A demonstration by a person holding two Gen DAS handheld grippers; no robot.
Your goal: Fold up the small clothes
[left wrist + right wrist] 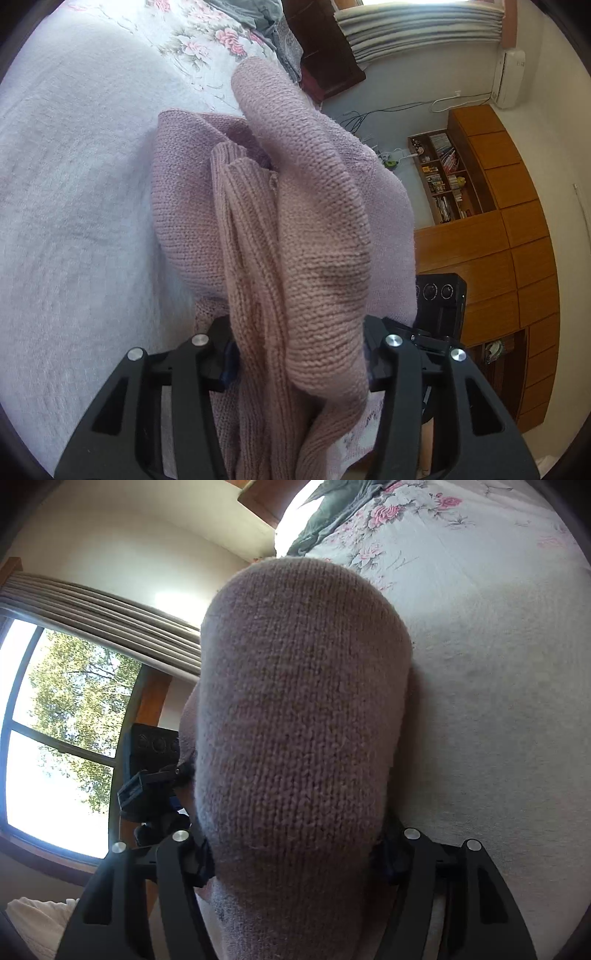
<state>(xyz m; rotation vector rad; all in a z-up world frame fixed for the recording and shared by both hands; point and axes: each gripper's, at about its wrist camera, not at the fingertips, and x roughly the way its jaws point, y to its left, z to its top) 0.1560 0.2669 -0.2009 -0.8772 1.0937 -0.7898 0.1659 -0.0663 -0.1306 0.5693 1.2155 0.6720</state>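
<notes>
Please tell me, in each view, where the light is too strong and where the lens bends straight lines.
Left wrist view: the window at the top is blown out, the wooden cabinet bows with the fisheye, and the pink sweater is evenly lit. Right wrist view: the window glares white beside the trees, its frame curves, and the sweater is backlit and dull.

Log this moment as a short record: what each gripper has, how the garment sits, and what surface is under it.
garment: pink knitted sweater, bunched and draped, not yet folded flat
left gripper: shut on the sweater, ribbed edge running between its fingers
right gripper: shut on the sweater, knit filling its view
surface: white bedspread with pink flowers
garment position: lifted, part hanging past the bed edge
other cloth: grey fabric at the far end of the bed
</notes>
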